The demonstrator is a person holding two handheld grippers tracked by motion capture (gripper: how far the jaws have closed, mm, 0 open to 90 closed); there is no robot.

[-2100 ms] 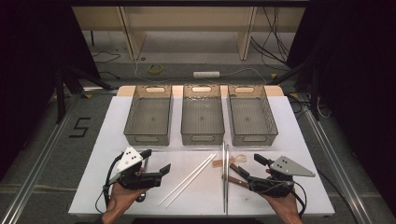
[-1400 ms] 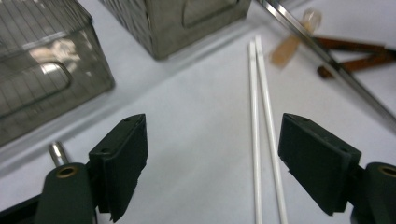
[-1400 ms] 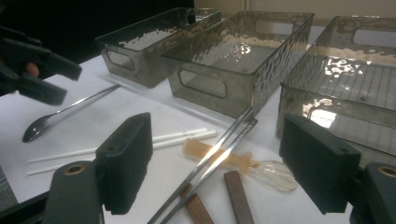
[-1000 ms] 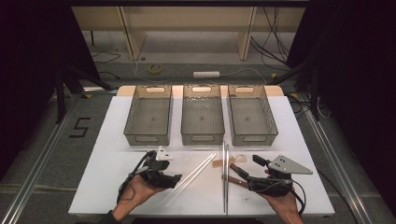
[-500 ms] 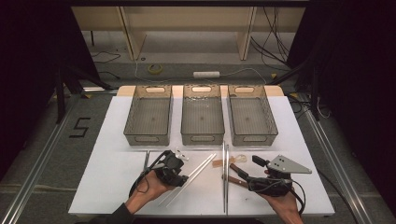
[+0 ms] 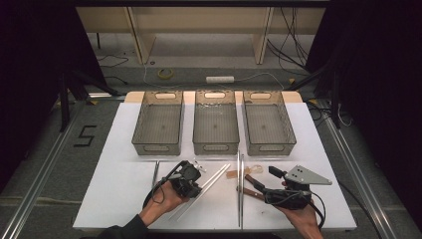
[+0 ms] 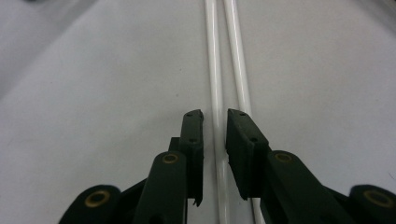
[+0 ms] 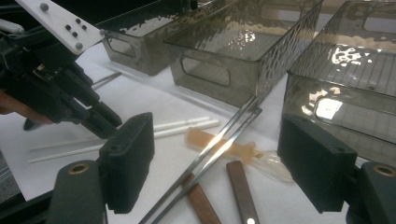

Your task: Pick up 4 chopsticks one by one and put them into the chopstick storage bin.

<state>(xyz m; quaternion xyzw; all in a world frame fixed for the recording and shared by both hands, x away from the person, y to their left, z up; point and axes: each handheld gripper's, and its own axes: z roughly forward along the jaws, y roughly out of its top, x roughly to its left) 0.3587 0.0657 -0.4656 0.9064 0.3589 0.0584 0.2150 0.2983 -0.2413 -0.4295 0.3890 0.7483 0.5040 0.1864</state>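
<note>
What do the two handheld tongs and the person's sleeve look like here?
Both are black. The left tongs trail a looping black cable; their flat rectangular pads sit on arms with brass rivets. The right tongs carry a grey three-cornered plate with dark holes. A dark sleeve covers the left forearm.

Glossy white plastic chopsticks — matt white table, smoky translucent bins.
</note>
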